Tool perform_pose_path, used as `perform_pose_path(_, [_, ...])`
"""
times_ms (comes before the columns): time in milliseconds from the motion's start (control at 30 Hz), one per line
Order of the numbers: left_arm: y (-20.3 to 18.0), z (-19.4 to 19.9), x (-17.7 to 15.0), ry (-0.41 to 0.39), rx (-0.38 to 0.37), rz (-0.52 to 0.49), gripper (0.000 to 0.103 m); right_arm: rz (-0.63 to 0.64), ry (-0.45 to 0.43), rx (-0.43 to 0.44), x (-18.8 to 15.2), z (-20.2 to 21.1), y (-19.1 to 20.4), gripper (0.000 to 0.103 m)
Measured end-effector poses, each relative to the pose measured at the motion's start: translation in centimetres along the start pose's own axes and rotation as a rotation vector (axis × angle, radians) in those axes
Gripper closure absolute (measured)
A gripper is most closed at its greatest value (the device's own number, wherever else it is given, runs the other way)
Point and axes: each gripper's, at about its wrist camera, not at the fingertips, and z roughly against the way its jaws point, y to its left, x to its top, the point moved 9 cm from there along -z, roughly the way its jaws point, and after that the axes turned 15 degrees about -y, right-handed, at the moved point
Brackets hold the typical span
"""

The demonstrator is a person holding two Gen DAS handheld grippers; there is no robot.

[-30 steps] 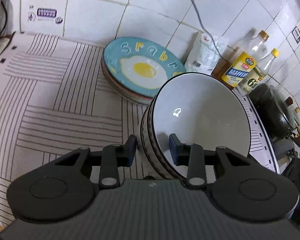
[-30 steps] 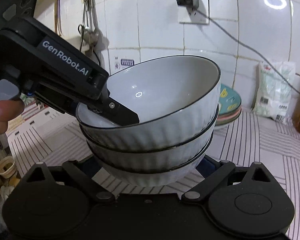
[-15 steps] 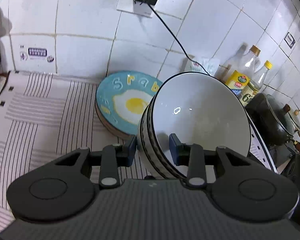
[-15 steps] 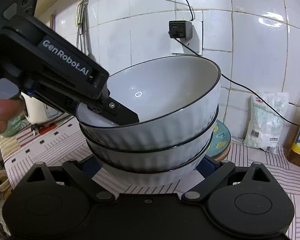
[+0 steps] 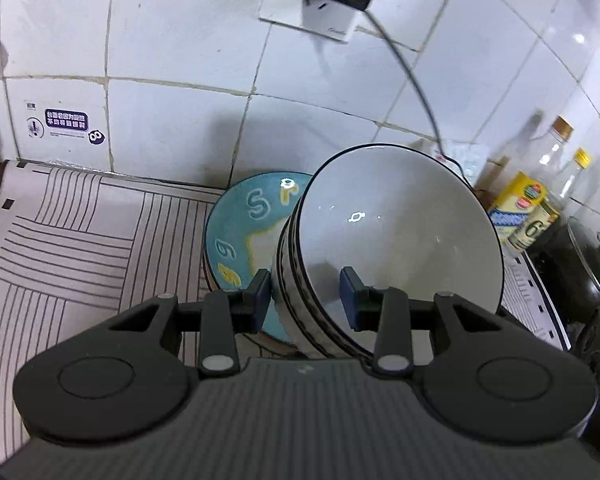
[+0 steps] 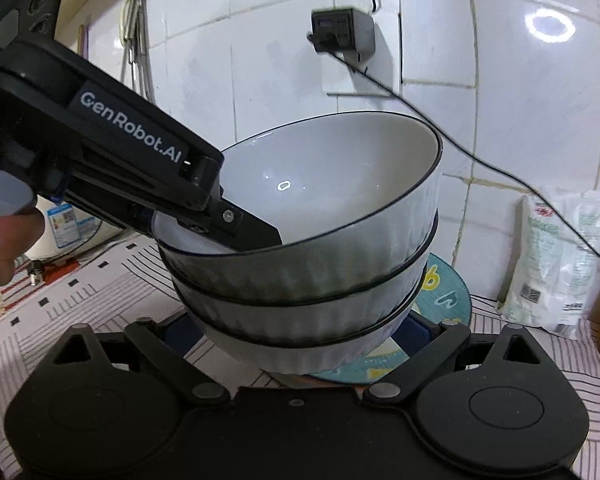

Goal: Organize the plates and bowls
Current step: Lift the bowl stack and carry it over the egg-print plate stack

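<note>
Both grippers hold three stacked bowls (image 6: 300, 256) above the plates (image 5: 240, 232); left fingers (image 5: 260, 292) pinch the rims, right cradle the base; unplaced.

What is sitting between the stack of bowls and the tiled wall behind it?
The blue plate stack lies there, partly hidden behind the stack of bowls; the left wrist view shows it best.

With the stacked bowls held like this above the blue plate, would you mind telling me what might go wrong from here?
1. The left gripper pinches only one side of the bowl stack; the three nested bowls are tilted and might slide apart.
2. The right gripper cradles the bottom bowl with jaws wide, so its support may be loose.
3. The stack hangs over the blue plate; lowering quickly could chip either.
</note>
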Motion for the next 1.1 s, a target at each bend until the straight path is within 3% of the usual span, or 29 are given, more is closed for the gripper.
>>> perform_pose_path(467, [1.4, -4.5, 0.0, -0.01, 0.021, 0.03, 0.068, 0.001, 0.046, -0.019, -1.4, -4.1, -1.5, 0.004])
perform_pose_path(1100, [1.9, -6.5, -0.8, 0.009, 0.024, 0.057, 0.068, -0.019, 0.067, -0.063, -3.0, -5.8, -2.1, 0.004])
